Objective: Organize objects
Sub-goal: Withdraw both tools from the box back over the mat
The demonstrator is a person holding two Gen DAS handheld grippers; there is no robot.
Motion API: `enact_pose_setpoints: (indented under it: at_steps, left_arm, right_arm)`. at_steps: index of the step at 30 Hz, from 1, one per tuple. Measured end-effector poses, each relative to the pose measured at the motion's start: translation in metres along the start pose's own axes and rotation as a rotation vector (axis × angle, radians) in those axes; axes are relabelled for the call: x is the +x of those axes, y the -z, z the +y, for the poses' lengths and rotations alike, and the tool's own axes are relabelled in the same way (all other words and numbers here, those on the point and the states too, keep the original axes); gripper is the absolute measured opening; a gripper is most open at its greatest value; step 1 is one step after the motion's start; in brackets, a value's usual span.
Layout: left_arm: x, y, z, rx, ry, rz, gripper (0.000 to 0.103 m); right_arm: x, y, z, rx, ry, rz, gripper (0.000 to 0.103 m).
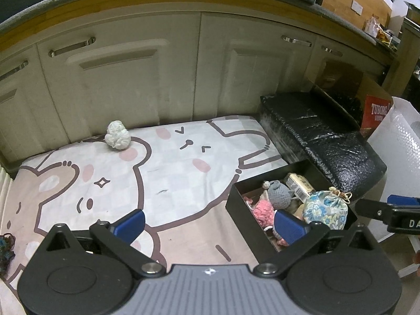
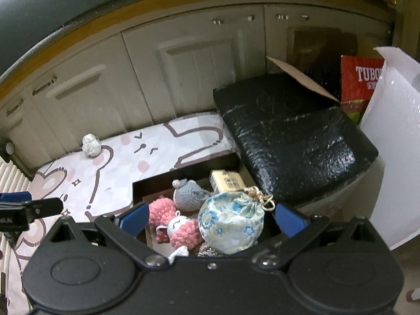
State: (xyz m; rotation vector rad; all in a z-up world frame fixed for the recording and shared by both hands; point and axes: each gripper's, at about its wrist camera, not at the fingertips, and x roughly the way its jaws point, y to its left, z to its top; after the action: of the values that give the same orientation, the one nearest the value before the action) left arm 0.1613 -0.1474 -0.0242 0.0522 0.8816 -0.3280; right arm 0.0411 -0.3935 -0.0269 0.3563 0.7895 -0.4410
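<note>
Hovering wide open and empty, the left gripper (image 1: 208, 225) and right gripper (image 2: 211, 219) are held over the black box (image 1: 242, 210) at the mat's (image 1: 170, 173) right edge, while the white ball (image 1: 117, 134), left at the far edge, could be nudged off by a careless reach.

Black box (image 2: 136, 183) holding floral pouch (image 2: 231, 225), knitted toys (image 2: 183, 232), white ball (image 1: 117, 135) apart on mat
</note>
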Motion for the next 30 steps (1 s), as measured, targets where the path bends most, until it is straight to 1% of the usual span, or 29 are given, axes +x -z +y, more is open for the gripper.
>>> enact_pose_setpoints:
  at_steps: [3, 15, 22, 26, 30]
  left_arm:
    - [0.0, 0.0, 0.005, -0.009, -0.008, -0.005, 0.103]
    - [0.001, 0.0, 0.039, -0.09, -0.074, -0.05, 0.103]
    - [0.0, 0.004, 0.068, -0.152, -0.125, -0.059, 0.103]
    - [-0.003, 0.007, 0.084, -0.137, -0.162, -0.068, 0.103]
    - [-0.007, 0.01, 0.104, -0.163, -0.186, -0.071, 0.103]
  right_arm:
    - [0.004, -0.001, 0.001, 0.01, -0.004, 0.004, 0.103]
    - [0.015, -0.007, 0.014, -0.026, -0.029, -0.017, 0.103]
    - [0.022, -0.013, 0.033, -0.069, -0.04, -0.035, 0.103]
    - [0.026, -0.017, 0.05, -0.112, -0.04, -0.038, 0.103]
    - [0.031, -0.023, 0.067, -0.138, -0.039, -0.05, 0.103]
